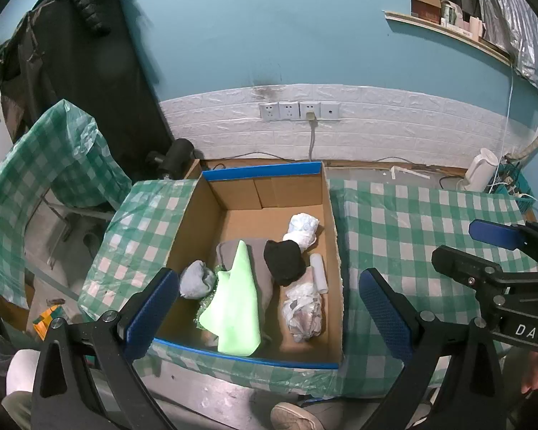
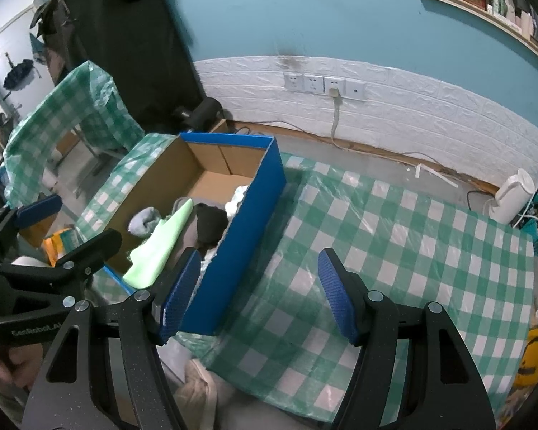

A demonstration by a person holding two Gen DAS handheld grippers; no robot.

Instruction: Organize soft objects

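Left gripper (image 1: 265, 308) hangs above the near end of the blue-sided cardboard box (image 1: 331, 215), fingers wide apart, nothing between them. Right gripper (image 2: 260, 294) sits over the checked tablecloth (image 2: 394, 243) just beside the box, fingers likewise apart and empty. Inside the box: light green cloth (image 1: 236, 304), grey sock roll (image 1: 195, 279), black bundle (image 1: 283, 258), two white bundles (image 1: 303, 231).

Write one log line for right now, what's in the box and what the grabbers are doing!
box: soft things inside | left gripper: open, empty | right gripper: open, empty | tablecloth
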